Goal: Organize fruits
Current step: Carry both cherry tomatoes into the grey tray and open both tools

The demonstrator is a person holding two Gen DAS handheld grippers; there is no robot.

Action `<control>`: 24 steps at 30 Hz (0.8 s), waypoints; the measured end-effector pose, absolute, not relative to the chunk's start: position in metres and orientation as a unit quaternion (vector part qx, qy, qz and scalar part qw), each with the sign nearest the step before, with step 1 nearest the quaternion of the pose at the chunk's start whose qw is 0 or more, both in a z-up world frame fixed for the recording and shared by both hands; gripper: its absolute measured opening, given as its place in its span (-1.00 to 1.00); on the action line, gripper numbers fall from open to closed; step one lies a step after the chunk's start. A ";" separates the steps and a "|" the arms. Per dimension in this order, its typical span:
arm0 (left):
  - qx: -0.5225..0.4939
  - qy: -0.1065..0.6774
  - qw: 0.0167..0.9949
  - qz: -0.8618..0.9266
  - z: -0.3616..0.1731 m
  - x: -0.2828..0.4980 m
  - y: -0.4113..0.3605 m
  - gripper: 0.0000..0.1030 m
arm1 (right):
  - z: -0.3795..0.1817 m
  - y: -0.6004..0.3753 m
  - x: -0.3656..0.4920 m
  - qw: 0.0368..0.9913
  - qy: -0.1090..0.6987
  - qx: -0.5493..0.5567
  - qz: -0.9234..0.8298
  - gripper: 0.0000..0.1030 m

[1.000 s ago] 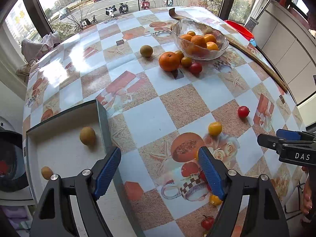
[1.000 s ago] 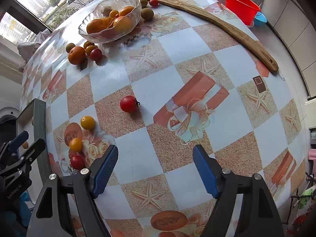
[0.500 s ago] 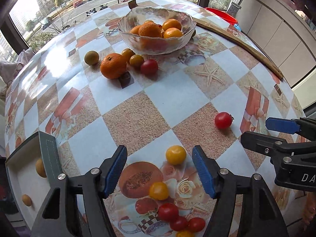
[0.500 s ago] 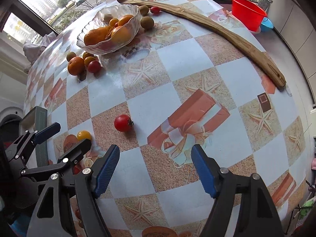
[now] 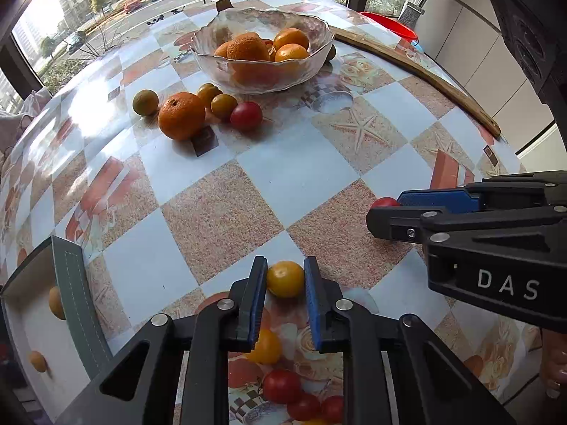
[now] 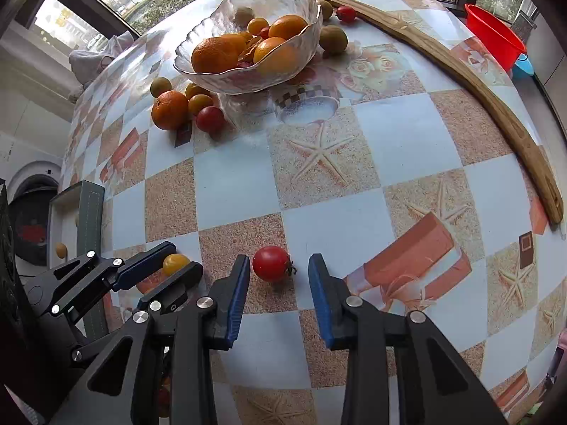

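On a table covered with a checkered cloth (image 5: 294, 177) printed with starfish and gift boxes, two hand-held tongs work side by side near the front edge. The left gripper (image 5: 284, 279) has its blue pads pressed to both sides of a small yellow tomato (image 5: 285, 278), which sits on the cloth between them, so the tongs are narrowed onto it. The right gripper (image 6: 278, 276) is lowered around a red cherry tomato (image 6: 271, 263); its pads stand a little apart from the fruit, with a visible gap on the right side, so the tongs are open but fairly narrow. Whether the left pad touches the tomato cannot be told from this angle. Toward the far side of the table stands a clear glass bowl (image 5: 304, 71) holding several oranges. Just in front of it, to the left, lies a cluster of loose fruit: a large orange (image 5: 181, 115), a few small yellow-green fruits, and a second red tomato (image 5: 246, 115). Beneath the left gripper more yellow and red tomatoes (image 5: 281, 386) lie close together. At the table's left edge is an open grey box (image 5: 76, 294) with small yellowish fruits inside. A long curved wooden strip (image 6: 460, 71) runs along the right side.
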State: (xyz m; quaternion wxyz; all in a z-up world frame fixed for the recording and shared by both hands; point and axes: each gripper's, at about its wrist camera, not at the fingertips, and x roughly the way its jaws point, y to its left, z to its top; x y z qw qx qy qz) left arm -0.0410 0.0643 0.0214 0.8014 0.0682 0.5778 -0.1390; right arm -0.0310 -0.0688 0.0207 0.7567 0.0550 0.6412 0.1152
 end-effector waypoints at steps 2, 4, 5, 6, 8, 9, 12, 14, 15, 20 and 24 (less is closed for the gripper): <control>0.047 0.581 0.801 -0.140 0.023 -0.041 0.069 -0.56 | 0.021 -0.064 -0.032 0.758 0.641 0.046 0.115 -0.51; 0.024 0.583 0.800 -0.138 0.024 -0.040 0.077 -0.56 | 0.021 -0.063 -0.034 0.759 0.640 0.041 0.113 -0.52; 0.017 0.583 0.801 -0.136 0.026 -0.041 0.080 -0.56 | 0.022 -0.064 -0.035 0.759 0.640 0.045 0.112 -0.52; 0.010 0.581 0.803 -0.135 0.029 -0.041 0.084 -0.56 | 0.022 -0.066 -0.037 0.758 0.641 0.055 0.113 -0.52; 0.001 0.576 0.807 -0.133 0.035 -0.041 0.091 -0.56 | 0.023 -0.070 -0.040 0.755 0.642 0.071 0.112 -0.52; -0.001 0.573 0.809 -0.132 0.038 -0.042 0.093 -0.56 | 0.024 -0.072 -0.041 0.754 0.643 0.078 0.110 -0.52; -0.008 0.566 0.814 -0.128 0.049 -0.044 0.103 -0.56 | 0.029 -0.076 -0.044 0.753 0.642 0.096 0.108 -0.52; -0.012 0.563 0.817 -0.126 0.055 -0.046 0.110 -0.56 | 0.034 -0.078 -0.047 0.753 0.641 0.102 0.109 -0.52; -0.015 0.561 0.818 -0.124 0.057 -0.047 0.113 -0.56 | 0.036 -0.078 -0.047 0.753 0.640 0.104 0.110 -0.52; -0.030 0.553 0.825 -0.109 0.068 -0.054 0.136 -0.56 | 0.046 -0.066 -0.049 0.755 0.637 0.100 0.120 -0.52; -0.042 0.549 0.830 -0.090 0.075 -0.063 0.161 -0.56 | 0.053 -0.046 -0.050 0.754 0.635 0.097 0.135 -0.52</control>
